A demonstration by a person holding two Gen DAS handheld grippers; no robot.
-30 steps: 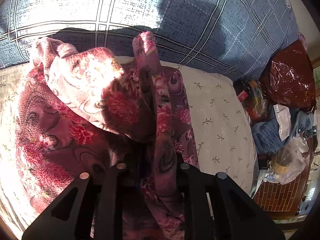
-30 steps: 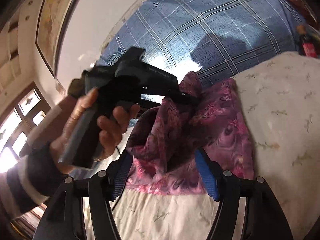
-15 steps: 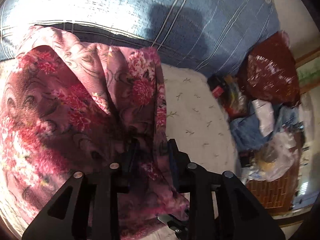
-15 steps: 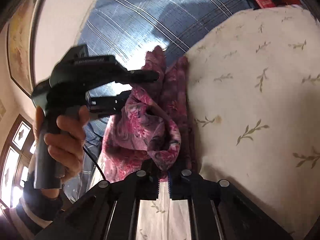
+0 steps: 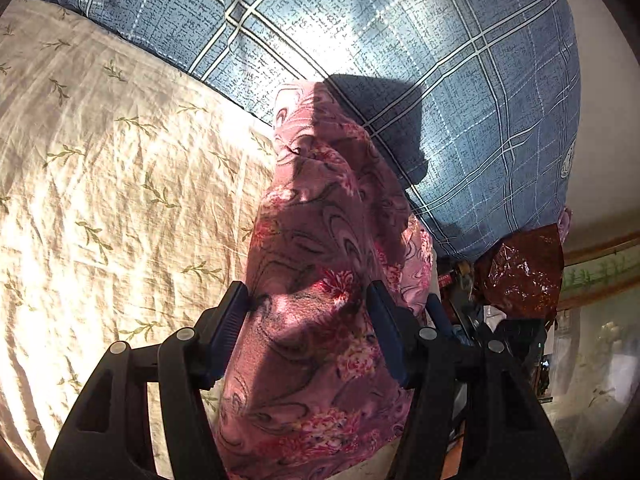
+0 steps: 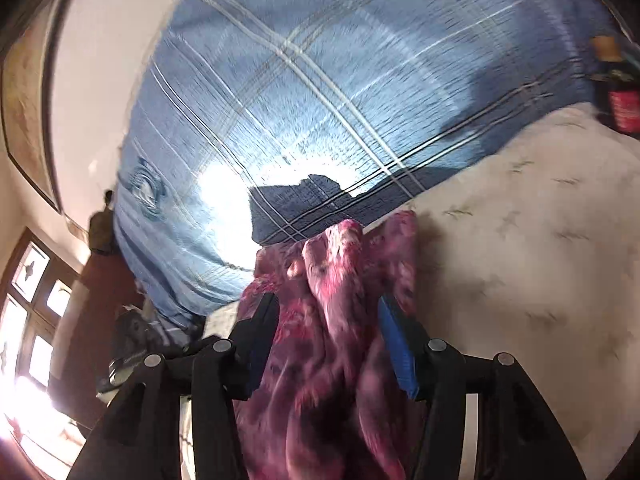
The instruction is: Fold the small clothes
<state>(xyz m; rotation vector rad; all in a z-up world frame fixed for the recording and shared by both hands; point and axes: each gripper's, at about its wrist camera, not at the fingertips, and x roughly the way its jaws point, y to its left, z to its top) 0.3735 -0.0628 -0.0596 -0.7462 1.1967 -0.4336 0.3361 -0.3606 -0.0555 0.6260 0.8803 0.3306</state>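
While bunched, pink floral garment [image 5: 316, 300] — crumpled, sunlit folds

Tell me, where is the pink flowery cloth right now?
In both wrist views the pink flowery cloth lies bunched between the opening tongs, on the cream leafy sheet, with the blue checked blanket just behind it.

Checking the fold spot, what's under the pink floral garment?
The pink floral garment lies on the leaf-print sheet; the blue plaid quilt lies behind. Anything beneath the cloth stays hidden.
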